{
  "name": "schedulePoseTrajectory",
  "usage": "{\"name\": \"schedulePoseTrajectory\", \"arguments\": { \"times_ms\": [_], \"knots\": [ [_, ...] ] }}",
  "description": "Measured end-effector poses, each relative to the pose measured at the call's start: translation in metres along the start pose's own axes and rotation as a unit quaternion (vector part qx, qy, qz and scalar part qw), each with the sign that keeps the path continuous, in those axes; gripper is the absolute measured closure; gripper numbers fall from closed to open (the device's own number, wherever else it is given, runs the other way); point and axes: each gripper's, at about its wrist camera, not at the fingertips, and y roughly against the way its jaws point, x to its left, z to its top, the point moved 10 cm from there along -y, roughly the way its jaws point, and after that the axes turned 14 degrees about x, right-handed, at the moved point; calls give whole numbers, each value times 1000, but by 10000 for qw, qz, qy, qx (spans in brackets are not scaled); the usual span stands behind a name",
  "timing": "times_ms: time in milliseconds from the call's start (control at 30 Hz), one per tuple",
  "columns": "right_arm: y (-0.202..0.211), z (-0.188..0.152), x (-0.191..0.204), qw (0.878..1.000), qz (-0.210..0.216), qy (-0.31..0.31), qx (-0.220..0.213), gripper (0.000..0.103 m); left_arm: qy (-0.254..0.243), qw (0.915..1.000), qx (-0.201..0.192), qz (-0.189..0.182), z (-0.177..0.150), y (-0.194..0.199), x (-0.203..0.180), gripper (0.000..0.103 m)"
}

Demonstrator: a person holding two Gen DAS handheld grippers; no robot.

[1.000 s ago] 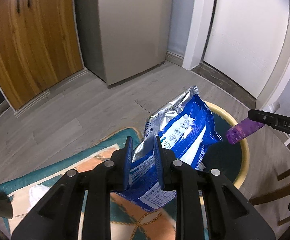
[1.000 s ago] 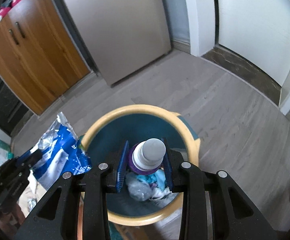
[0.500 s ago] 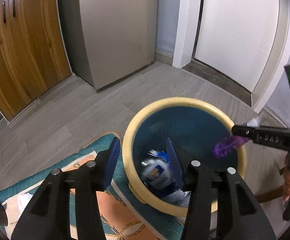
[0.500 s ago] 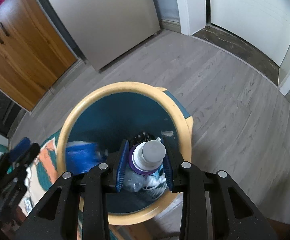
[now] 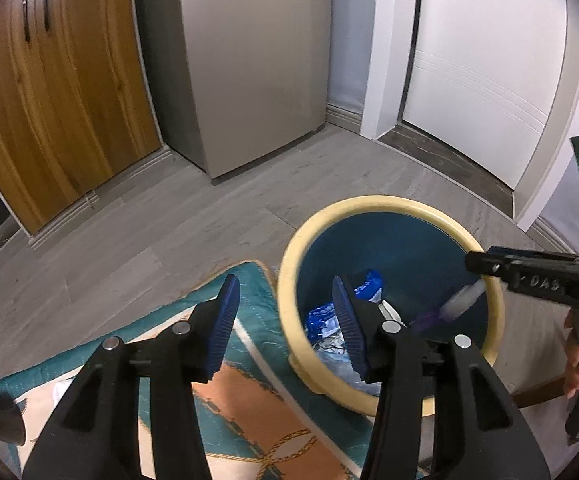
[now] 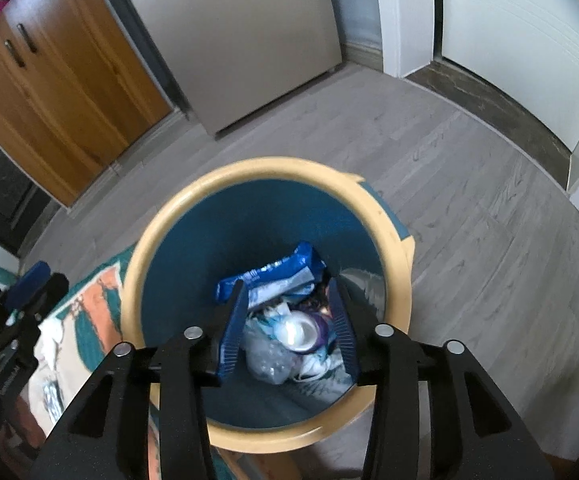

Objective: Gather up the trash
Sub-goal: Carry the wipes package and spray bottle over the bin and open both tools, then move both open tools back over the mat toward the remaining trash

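A round bin with a cream rim (image 5: 385,202) (image 6: 265,164) and dark blue inside stands on the floor. A blue and silver snack bag (image 6: 273,276) (image 5: 363,284) lies inside it on other rubbish. A purple bottle with a white cap (image 6: 303,330) (image 5: 453,304) is falling into the bin, blurred. My left gripper (image 5: 285,320) is open and empty at the bin's near left rim. My right gripper (image 6: 289,324) is open over the bin, above the bottle.
A patterned teal and orange rug (image 5: 249,408) (image 6: 77,320) lies left of the bin with white scraps (image 6: 49,336) on it. A wooden cabinet (image 5: 49,100), a grey fridge (image 5: 241,60) and a white door (image 5: 485,68) stand beyond the grey plank floor.
My left gripper opened and the snack bag dropped into the bin. My right gripper then opened and let go of the purple bottle, which is dropping into the bin.
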Motion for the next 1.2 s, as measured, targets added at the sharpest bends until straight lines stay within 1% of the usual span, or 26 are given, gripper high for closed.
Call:
{"name": "schedulePoseTrajectory", "arguments": {
  "times_ms": [67, 100, 200, 233, 267, 300, 333, 367, 433, 533, 600, 667, 767, 800, 967, 1067, 1200],
  "knots": [
    [6, 0, 4, 10000, 30, 45, -65, 50, 58, 10000, -42, 50, -2, 5, 7, 48],
    [8, 1, 7, 9999, 18, 81, -94, 48, 75, 9999, -52, 64, -2, 7, 10, 46],
    [17, 0, 16, 9995, -50, 233, -225, 34, 157, 9997, -107, 140, -5, 16, 20, 37],
    [22, 0, 20, 9991, -88, 298, -293, 27, 208, 9996, -142, 158, -7, 22, 25, 31],
    [27, -1, 25, 9985, -119, 380, -374, 23, 240, 9994, -166, 165, -8, 25, 29, 24],
    [31, -1, 28, 9979, -133, 454, -438, 23, 285, 9992, -201, 176, -9, 30, 32, 21],
    [35, -2, 33, 9971, -156, 537, -513, 19, 346, 9989, -257, 198, -11, 37, 37, 16],
    [43, -3, 39, 9956, -213, 654, -641, 13, 395, 9985, -305, 209, -12, 43, 41, 14],
    [54, -6, 49, 9924, -296, 838, -846, 10, 467, 9979, -376, 244, -16, 55, 49, 8],
    [70, -9, 63, 9878, -357, 1012, -1127, 6, 492, 9972, -473, 311, -24, 76, 62, 7],
    [82, -12, 72, 9837, -512, 1069, -1352, 6, 492, 9969, -496, 363, -29, 87, 69, 7],
    [97, -15, 82, 9769, -673, 1145, -1672, 5, 524, 9963, -541, 407, -36, 102, 78, 7],
    [116, -22, 99, 9692, -713, 1210, -2024, 5, 549, 9951, -661, 494, -49, 126, 92, 7],
    [119, -25, 104, 9678, -723, 1236, -2070, 5, 540, 9946, -704, 544, -54, 135, 97, 7],
    [125, -42, 130, 9605, -920, 1478, -2169, 5, 483, 9919, -761, 890, -82, 161, 118, 6],
    [124, -54, 142, 9635, -727, 1483, -2105, 5, 689, 9909, -715, 904, -102, 171, 135, 6],
    [118, -74, 162, 9684, -421, 1562, -1899, 5, 1087, 9884, -669, 824, -130, 184, 159, 6]
  ]
}}
